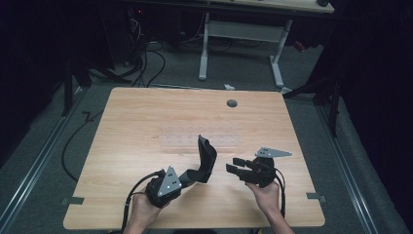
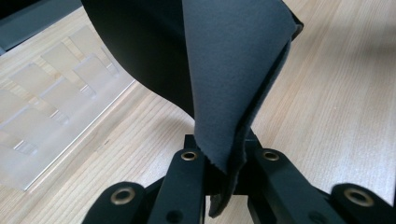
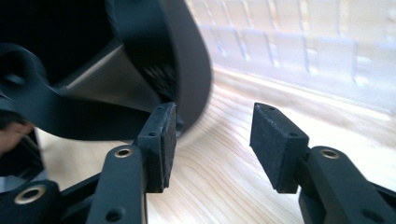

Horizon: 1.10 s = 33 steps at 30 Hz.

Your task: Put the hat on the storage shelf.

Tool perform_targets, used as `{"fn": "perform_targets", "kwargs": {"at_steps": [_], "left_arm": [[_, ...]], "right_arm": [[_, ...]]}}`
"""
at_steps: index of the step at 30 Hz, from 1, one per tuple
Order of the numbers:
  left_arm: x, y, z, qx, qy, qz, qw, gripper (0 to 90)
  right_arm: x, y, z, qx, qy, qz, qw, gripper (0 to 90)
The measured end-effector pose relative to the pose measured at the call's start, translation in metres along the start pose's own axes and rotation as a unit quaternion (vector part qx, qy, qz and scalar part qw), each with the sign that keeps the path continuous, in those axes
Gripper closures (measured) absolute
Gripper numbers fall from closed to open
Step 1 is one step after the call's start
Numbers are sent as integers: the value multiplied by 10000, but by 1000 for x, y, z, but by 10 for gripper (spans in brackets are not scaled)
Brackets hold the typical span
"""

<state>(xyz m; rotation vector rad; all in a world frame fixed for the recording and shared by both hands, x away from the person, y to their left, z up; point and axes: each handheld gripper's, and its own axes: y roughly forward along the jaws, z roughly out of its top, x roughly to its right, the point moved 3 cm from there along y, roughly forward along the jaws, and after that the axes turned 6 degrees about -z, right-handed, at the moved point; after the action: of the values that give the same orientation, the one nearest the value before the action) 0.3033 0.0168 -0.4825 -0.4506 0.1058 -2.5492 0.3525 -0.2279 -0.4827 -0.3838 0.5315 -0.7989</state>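
While the left gripper (image 1: 187, 176) clamps its fingers (image 2: 189, 179) on the lower edge of a dark grey, curled fabric strap (image 1: 206, 158) standing above the light wooden desk (image 1: 146, 122), the right gripper (image 1: 233, 165), just right, shows parted, empty fingers (image 3: 163, 140).

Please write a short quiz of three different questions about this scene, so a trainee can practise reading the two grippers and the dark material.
1. True or false: the left gripper is shut on the dark flexible sheet.
2. Multiple choice: the right gripper is A) shut on the sheet, B) open with nothing between its pads, C) resting on the clear plastic rack.
3. Short answer: what lies flat on the wooden table beyond the sheet?

Key
1. True; in the left gripper view the sheet's edge is pinched between the jaws.
2. B; the pads stand apart.
3. A clear plastic rack.
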Motion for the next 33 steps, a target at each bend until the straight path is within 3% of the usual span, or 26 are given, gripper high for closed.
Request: {"fn": "perform_targets", "kwargs": {"at_steps": [5,10,16,23,28,33], "left_arm": [[-3,-3,4,104,-129,-9,9999,864],[-8,-7,10,262,-295,-2,9992,864],[-14,-10,15,400,-448,30,9982,864],[-19,-13,20,497,-557,70,9972,864],[-22,-14,24,574,-641,84,9963,864],[-25,-14,27,618,-688,122,9956,864]], "right_arm": [[15,7,-17,-188,-108,-500,9985,480],[28,10,-33,-384,-121,-989,9943,462],[37,11,-43,-458,-342,-1510,9869,446],[46,11,-51,-522,-439,-1936,9787,422],[55,8,-54,-493,-300,-2072,9766,404],[60,7,-55,-537,-308,-2206,9734,394]]}}
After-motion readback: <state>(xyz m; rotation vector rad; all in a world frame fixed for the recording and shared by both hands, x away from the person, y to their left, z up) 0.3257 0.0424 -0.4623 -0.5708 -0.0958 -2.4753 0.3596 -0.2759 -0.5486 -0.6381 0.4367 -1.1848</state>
